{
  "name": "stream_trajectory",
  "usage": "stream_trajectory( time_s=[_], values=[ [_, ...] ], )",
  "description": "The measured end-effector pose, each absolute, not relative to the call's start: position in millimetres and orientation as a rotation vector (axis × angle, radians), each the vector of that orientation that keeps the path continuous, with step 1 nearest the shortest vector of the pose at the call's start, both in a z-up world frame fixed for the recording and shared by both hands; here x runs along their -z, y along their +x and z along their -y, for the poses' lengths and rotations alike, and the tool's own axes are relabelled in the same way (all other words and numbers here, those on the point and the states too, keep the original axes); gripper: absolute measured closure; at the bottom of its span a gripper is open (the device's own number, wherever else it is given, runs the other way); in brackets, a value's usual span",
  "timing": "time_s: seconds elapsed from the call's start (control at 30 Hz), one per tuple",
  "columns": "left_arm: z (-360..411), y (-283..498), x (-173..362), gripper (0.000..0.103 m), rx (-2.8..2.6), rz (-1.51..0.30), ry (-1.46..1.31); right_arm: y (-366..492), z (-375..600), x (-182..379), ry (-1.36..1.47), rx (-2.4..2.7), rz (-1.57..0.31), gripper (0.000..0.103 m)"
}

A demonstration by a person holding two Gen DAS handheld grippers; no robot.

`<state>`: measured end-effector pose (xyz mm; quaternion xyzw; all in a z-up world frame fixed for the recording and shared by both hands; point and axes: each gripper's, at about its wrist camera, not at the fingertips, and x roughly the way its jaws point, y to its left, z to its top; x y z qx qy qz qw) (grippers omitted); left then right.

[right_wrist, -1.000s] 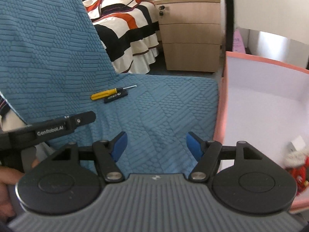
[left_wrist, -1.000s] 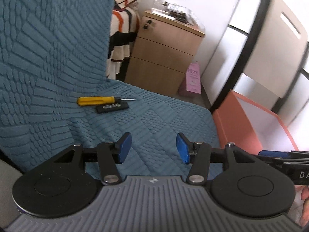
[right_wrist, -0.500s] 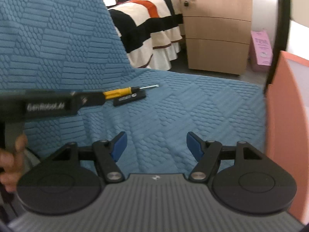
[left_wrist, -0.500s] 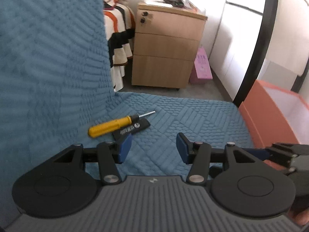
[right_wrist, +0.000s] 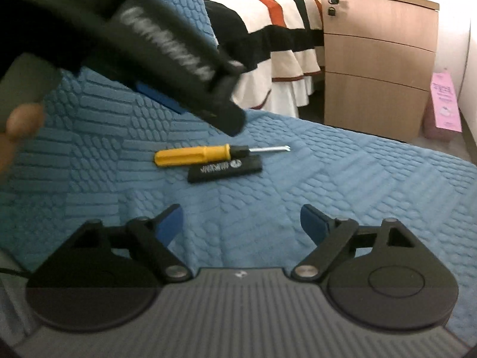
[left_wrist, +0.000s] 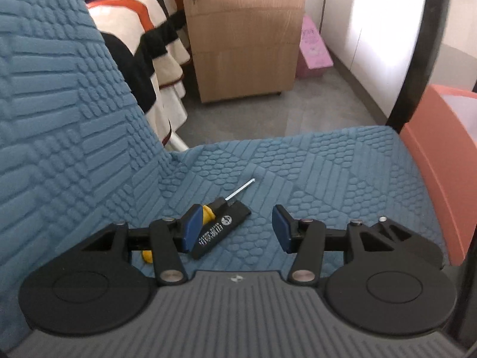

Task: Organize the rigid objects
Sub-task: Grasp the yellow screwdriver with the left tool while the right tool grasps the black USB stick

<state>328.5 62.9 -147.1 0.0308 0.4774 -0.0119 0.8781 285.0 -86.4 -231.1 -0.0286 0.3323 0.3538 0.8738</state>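
An orange storage box [left_wrist: 432, 161] stands at the right edge of the sofa seat [left_wrist: 328, 173], which wears a blue quilted cover; only its outer wall and a strip of pale inner wall show in the left wrist view, so its contents cannot be made out. Behind the sofa stand a wooden drawer cabinet [right_wrist: 378, 59] with small locks on its top drawer, a bed with a striped blanket [right_wrist: 268, 24], and a pink box [right_wrist: 444, 104] on the floor.

On the seat lie a yellow-handled screwdriver [right_wrist: 193, 155] and a flat black bar with white lettering [right_wrist: 225, 171], side by side and touching along their length, the screwdriver's metal tip pointing towards the cabinet.

The left gripper [left_wrist: 234, 226] points steeply down just over the pair. Its fingers stand moderately apart with nothing between them. The left finger pad [left_wrist: 192, 228] covers part of the screwdriver's handle and the near end of the black bar, which lies mostly in the left half of the gap; whether the pad touches either cannot be told.

The right gripper [right_wrist: 241, 223] is empty, its fingers opening and already wide. Both tools lie ahead of it, well apart from the fingertips, roughly in line with the gap. The left gripper's blurred black body crosses the upper left of the right wrist view, with part of a hand [right_wrist: 21, 122] on its grip.
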Motion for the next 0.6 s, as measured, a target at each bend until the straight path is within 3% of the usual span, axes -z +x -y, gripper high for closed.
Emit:
stream_trajectory(
  time_s=[0.6],
  values=[
    [-86.2, 395.4, 186.6, 0.048, 0.061, -1.212, 0.195, 319.7, 23.3, 243.9, -0.197, -0.751, -0.62, 0.016]
  ],
)
